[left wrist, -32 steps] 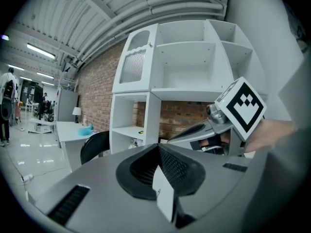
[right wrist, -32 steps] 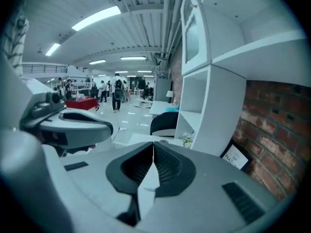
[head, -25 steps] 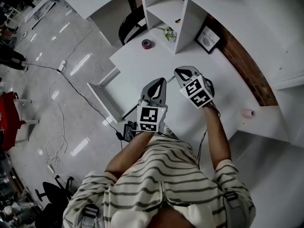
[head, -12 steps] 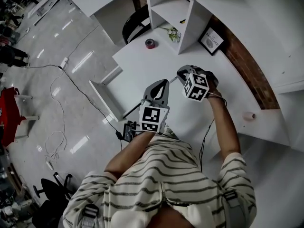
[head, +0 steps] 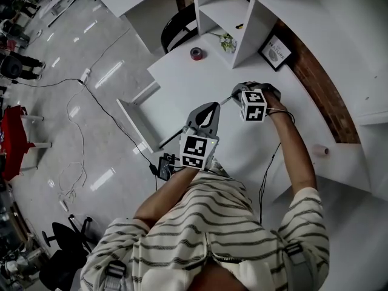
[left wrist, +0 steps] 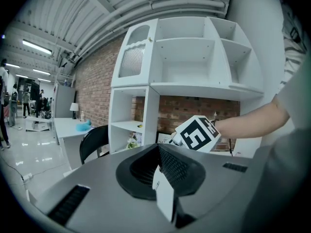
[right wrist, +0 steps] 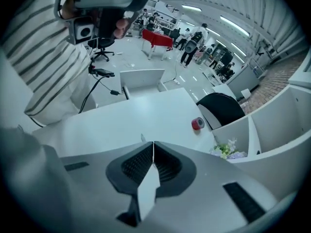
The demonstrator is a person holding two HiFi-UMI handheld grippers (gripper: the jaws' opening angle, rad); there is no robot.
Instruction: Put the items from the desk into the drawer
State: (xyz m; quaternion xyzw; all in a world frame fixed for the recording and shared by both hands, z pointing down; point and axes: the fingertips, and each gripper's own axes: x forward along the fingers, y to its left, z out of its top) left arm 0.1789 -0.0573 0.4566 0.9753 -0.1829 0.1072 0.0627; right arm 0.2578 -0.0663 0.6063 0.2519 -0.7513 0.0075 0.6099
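Note:
On the white desk (head: 182, 77), a red tape roll (head: 196, 53) lies near the back, beside a small bunch of flowers (head: 227, 41). The tape roll (right wrist: 197, 124) and the flowers (right wrist: 224, 148) also show in the right gripper view. The open white drawer (head: 134, 115) juts out at the desk's left side, and the same drawer (right wrist: 141, 79) shows beyond the desk's far edge. My left gripper (head: 208, 107) hovers over the desk's front, shut and holding nothing (left wrist: 158, 147). My right gripper (head: 236, 91) is further right and deeper in, jaws also shut and bare (right wrist: 153, 143).
A white shelf unit (head: 242, 17) stands at the desk's back with a framed picture (head: 277, 48) leaning beside it. A black chair (head: 177, 29) sits left of the shelf. Cables (head: 97, 102) run over the floor. People stand far off in the room.
My right gripper has moved right and further over the desk, turning its marker cube. The left gripper has stayed almost where it was. The head view has shifted slightly.

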